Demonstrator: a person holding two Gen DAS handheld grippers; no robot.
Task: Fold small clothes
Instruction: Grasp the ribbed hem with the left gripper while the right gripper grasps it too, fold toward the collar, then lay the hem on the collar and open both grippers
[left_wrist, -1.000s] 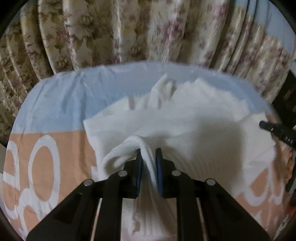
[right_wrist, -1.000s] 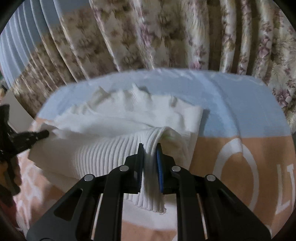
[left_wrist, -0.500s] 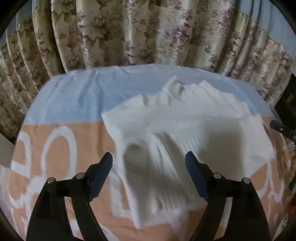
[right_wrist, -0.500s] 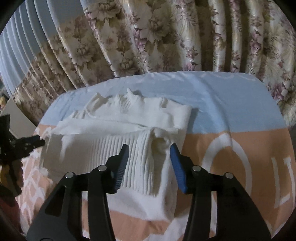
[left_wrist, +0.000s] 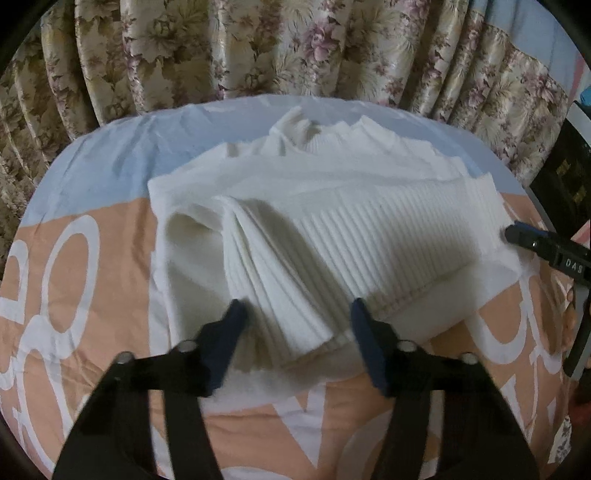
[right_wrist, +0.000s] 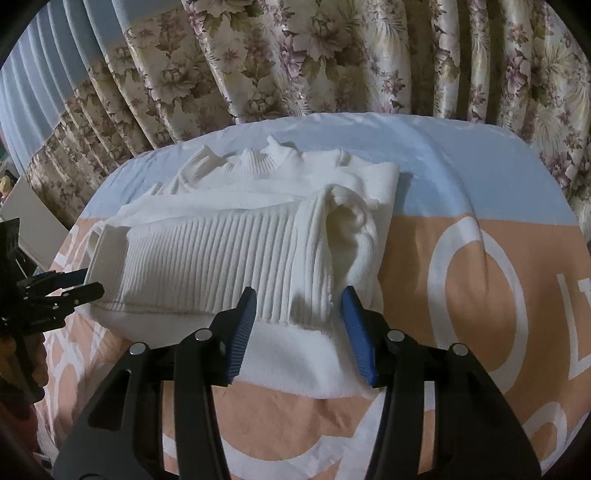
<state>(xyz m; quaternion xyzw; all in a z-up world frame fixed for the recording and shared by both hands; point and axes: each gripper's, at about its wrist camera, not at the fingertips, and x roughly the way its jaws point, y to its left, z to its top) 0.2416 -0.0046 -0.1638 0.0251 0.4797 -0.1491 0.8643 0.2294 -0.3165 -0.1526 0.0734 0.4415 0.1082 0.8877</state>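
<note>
Now both tongs slant downward over the white sweater (left_wrist: 332, 229), which lies folded mid-frame on the peach-and-blue sheet (left_wrist: 92, 280). Left tongs (left_wrist: 295, 321) stand spread, jaws just narrowed from wider, the folded ribbed hem lying loose between them. Right tongs (right_wrist: 299, 314) likewise stand spread, jaws slightly narrowed, pinching nothing. Flowered curtains (right_wrist: 332, 55) hang across the top.

The right gripper (left_wrist: 517, 236) pokes into the left wrist view only as a black tip, its body cut off by the frame's right edge, so how its jaws stand is unreadable there. Over on the right wrist view, the left gripper (right_wrist: 83, 284) trails off the left edge into darkness. The white sweater (left_wrist: 332, 229) hides its own lower layers under the fold, and the bedsheet (right_wrist: 480, 280) lettering runs off the edge, unreadable.
</note>
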